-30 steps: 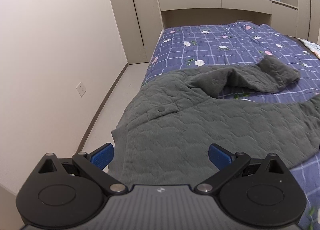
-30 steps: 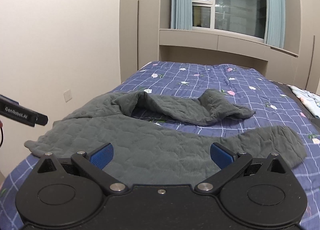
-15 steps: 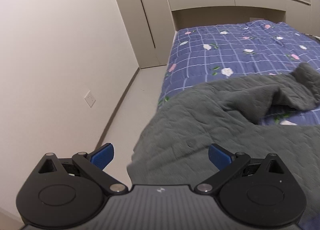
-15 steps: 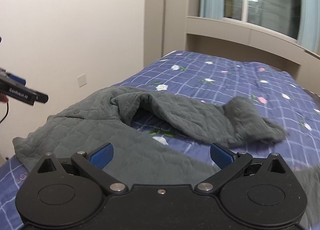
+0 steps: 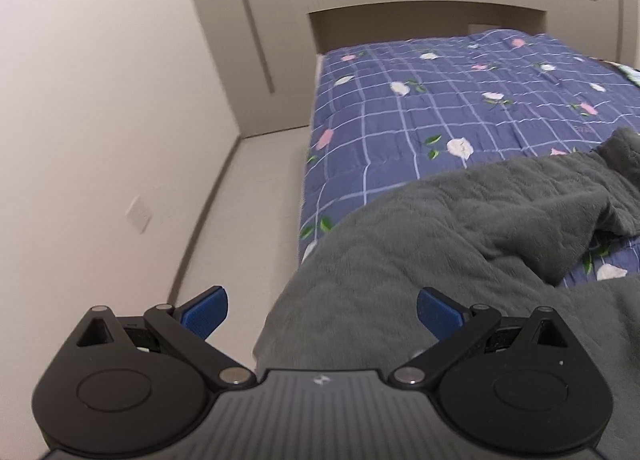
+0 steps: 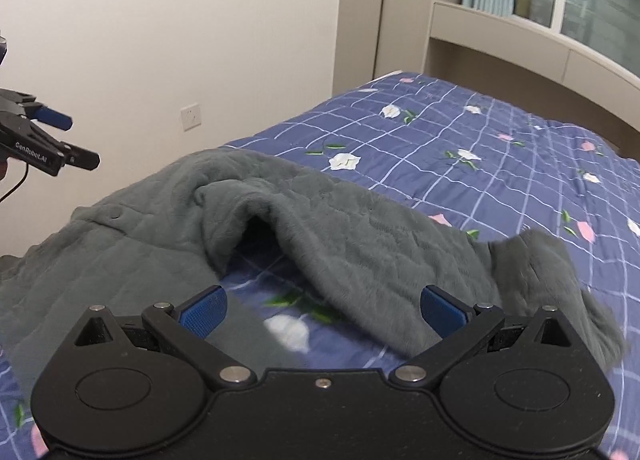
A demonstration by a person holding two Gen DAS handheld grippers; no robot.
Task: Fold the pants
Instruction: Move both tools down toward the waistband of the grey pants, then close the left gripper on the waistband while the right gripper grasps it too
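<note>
Both views have swung left and closer, so the grey pants (image 6: 360,228) sprawl rumpled across the bed (image 6: 480,132) at frame centre; left gripper (image 5: 322,310) and right gripper (image 6: 323,310), both spread empty, should pinch waistband corners squarely.

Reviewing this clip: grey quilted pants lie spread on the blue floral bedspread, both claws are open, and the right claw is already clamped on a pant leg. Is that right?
Not quite. The right claw holds nothing: the right wrist view shows its blue pads apart above the grey quilted pants, gripping no fabric. The pants do lie on the blue floral bedspread, and the left claw is open too.
</note>
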